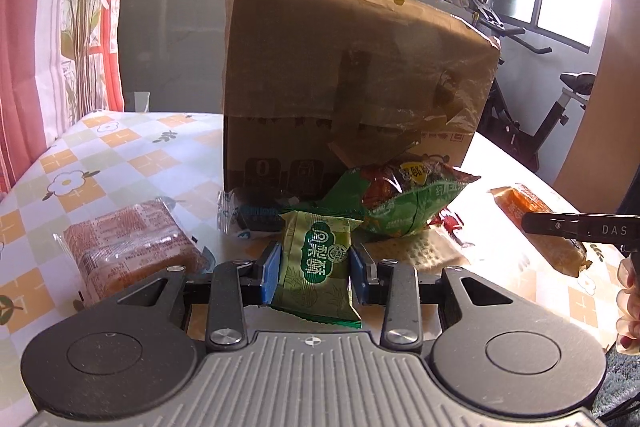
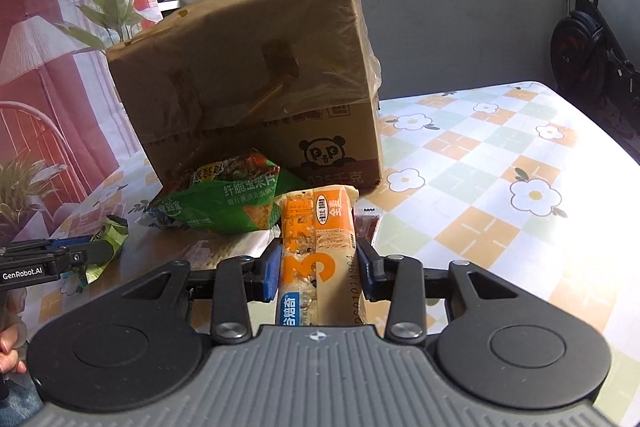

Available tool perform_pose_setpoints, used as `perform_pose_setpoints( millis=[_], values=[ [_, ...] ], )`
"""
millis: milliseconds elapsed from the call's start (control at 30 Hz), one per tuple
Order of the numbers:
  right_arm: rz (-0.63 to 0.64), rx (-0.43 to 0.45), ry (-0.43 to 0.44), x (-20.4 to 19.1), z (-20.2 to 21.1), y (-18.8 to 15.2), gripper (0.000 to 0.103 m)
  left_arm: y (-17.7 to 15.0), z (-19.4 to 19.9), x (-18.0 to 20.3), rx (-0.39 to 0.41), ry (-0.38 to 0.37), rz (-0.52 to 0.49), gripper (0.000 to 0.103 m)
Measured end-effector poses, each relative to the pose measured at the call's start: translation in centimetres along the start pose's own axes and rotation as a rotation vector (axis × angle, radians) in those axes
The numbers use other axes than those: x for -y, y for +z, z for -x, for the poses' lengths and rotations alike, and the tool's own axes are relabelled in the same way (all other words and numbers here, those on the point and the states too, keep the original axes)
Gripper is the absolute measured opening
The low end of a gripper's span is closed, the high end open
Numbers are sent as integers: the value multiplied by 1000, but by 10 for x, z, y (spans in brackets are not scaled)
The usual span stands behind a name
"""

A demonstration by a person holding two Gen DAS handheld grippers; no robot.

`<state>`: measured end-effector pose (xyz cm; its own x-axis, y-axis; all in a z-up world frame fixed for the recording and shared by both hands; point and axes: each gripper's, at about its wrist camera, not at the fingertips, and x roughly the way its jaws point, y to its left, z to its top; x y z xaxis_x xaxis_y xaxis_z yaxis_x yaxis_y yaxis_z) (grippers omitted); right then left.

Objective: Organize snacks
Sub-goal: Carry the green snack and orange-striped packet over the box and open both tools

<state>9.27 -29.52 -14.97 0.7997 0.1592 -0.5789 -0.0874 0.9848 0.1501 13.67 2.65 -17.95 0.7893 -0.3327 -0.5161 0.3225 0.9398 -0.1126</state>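
Note:
My left gripper (image 1: 316, 263) is shut on a small green snack packet (image 1: 316, 267), held above the table in front of a tall cardboard box (image 1: 352, 83). My right gripper (image 2: 318, 267) is shut on an orange and cream cracker pack (image 2: 320, 247); that pack (image 1: 536, 223) also shows at the right of the left wrist view. A green corn chip bag (image 1: 404, 203) lies against the box's base, also in the right wrist view (image 2: 228, 203). The green packet (image 2: 106, 243) and left gripper (image 2: 76, 259) show at the left there.
An orange clear-wrapped snack pack (image 1: 132, 251) lies on the floral tablecloth (image 1: 100, 155) to the left. A dark wrapped snack (image 1: 252, 219) lies by the box base. A red packet (image 2: 366, 227) lies beside the right fingers. An exercise bike (image 2: 588, 39) stands beyond the table.

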Motion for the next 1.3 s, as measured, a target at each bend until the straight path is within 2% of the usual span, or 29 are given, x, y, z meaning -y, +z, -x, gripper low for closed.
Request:
perform_pose_setpoints(
  millis=[167,267,400,500,600,700,767,833,1000,1100,1133,1200,1300],
  values=[
    [30,98,14,1,12,42,40,43,9,-6,97,-12,-17,39],
    [94,149,36,-3,17,72,40,73,14,-9,155,-18,-17,39],
    [136,201,64,-5,21,115,40,114,18,-1,219,-47,-71,39],
    [143,226,96,-9,18,150,40,144,10,6,254,-62,-97,39],
    [135,227,142,-17,3,180,40,174,-9,10,278,-69,-59,39],
    [154,211,179,-28,-27,206,40,198,-35,15,269,-93,-56,39],
    [188,206,178,-37,-50,217,40,212,-59,17,223,-66,-64,39],
    [179,183,177,-42,-73,225,40,222,-76,15,196,-70,-61,39],
    [162,111,211,-50,-111,237,40,229,-105,8,185,-52,-23,39],
    [153,77,204,-54,-124,235,43,227,-117,10,167,-60,-25,40],
    [151,75,202,-54,-127,235,43,228,-120,10,165,-59,-27,44],
    [150,84,196,-52,-126,234,52,226,-119,7,164,-61,-18,55],
    [157,95,198,-50,-117,232,53,224,-106,4,170,-39,-21,55]
  ],
)
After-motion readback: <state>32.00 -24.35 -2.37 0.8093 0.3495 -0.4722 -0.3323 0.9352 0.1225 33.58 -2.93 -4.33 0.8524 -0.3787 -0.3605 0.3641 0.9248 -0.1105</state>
